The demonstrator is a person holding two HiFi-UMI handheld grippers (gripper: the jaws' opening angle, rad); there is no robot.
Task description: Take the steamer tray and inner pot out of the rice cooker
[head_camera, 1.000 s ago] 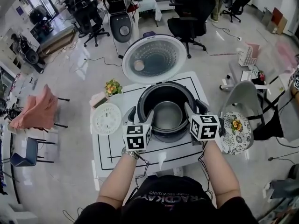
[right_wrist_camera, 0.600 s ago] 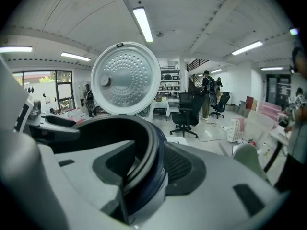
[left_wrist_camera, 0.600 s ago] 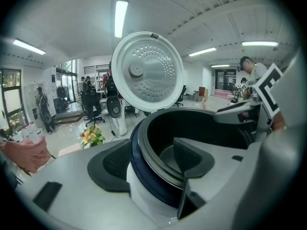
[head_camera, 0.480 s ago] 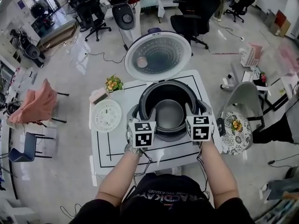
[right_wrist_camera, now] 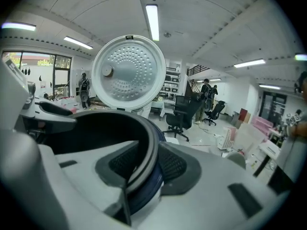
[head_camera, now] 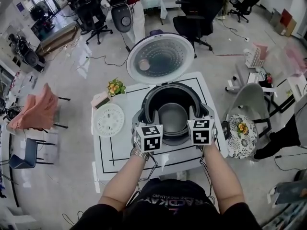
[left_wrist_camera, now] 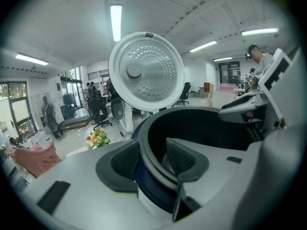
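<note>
Straddling the rim of the inner pot (head_camera: 172,118), the left gripper (left_wrist_camera: 152,158) has one pad outside the rim and one pad inside it, and both pads press on the rim. Its jaws have just been closing. The right gripper (right_wrist_camera: 144,166) clamps the opposite side of the same rim in the same way, one pad within and one without, and its jaws have likewise just been closing. The pot sits inside the rice cooker (head_camera: 149,96), between the two sets of fingers. Beyond the fingertips the lid (head_camera: 160,58) stands open, with its perforated inner face toward the person. The steamer tray (head_camera: 109,120) lies flat on the table (head_camera: 120,153), out of the cooker, to the outer side of the left fingers and apart from them. A small bunch of flowers (head_camera: 115,88) stands beyond the tray.
</note>
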